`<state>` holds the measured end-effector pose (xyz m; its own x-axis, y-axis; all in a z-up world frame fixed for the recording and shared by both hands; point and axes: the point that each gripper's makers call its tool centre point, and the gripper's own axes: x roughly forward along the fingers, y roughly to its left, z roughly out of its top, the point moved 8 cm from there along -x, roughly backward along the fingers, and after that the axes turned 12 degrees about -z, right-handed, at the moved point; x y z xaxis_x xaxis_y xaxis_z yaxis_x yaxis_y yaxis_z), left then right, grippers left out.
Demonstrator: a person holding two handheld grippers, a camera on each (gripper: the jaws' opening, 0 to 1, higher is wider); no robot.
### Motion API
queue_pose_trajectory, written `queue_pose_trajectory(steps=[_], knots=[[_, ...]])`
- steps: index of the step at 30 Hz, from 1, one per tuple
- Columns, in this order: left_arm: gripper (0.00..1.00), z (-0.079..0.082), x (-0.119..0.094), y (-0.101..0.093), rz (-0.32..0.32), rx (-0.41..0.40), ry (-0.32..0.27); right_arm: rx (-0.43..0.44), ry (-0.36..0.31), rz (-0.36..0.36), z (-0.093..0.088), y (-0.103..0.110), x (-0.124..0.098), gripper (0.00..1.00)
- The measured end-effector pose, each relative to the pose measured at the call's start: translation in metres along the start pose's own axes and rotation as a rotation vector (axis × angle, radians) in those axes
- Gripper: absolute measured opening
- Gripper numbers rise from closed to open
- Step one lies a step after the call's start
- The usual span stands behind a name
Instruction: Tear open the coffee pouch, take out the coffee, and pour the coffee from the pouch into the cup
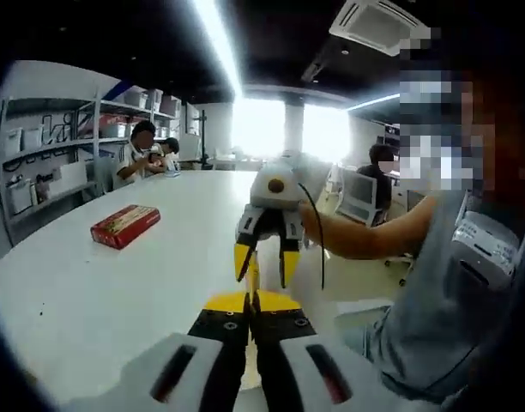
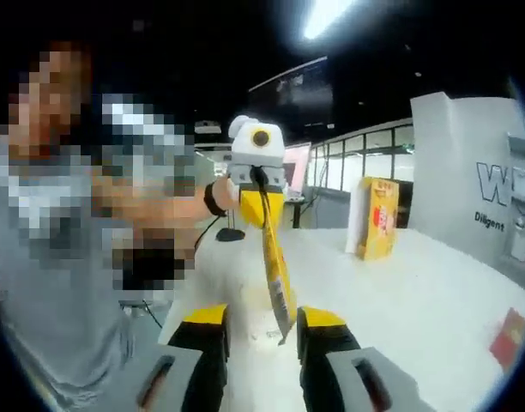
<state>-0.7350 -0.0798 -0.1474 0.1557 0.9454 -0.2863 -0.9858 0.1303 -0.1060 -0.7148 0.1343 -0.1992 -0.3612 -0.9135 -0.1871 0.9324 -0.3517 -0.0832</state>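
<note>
Left claw [image 1: 250,302] pinches coffee pouch [image 2: 275,266] | right claw [image 1: 267,257] open around its far end, above worktop [image 1: 91,283] | advice: close right, pull apart steadily to tear cleanly.

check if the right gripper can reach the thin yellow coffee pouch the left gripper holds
Likely yes: the thin yellow coffee pouch, clamped by the left gripper, sits between the right gripper's open fingers, nothing blocking.
</note>
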Motion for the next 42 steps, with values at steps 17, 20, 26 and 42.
queue_pose_trajectory(steps=[17,20,26,42], knots=[[0.04,-0.02,0.005,-0.007,-0.045,-0.051,-0.31,0.32,-0.524,0.033,0.001,0.005,0.009,0.22],[0.04,-0.022,0.006,-0.008,-0.048,-0.042,-0.341,0.338,-0.555,0.039,0.002,0.007,0.016,0.19],[0.04,-0.027,0.007,-0.007,-0.065,-0.042,-0.43,0.352,-0.599,0.029,0.004,0.011,0.027,0.13],[0.05,-0.063,0.012,0.0,-0.094,-0.084,-0.446,0.272,-0.444,0.011,-0.003,0.007,0.035,0.1]])
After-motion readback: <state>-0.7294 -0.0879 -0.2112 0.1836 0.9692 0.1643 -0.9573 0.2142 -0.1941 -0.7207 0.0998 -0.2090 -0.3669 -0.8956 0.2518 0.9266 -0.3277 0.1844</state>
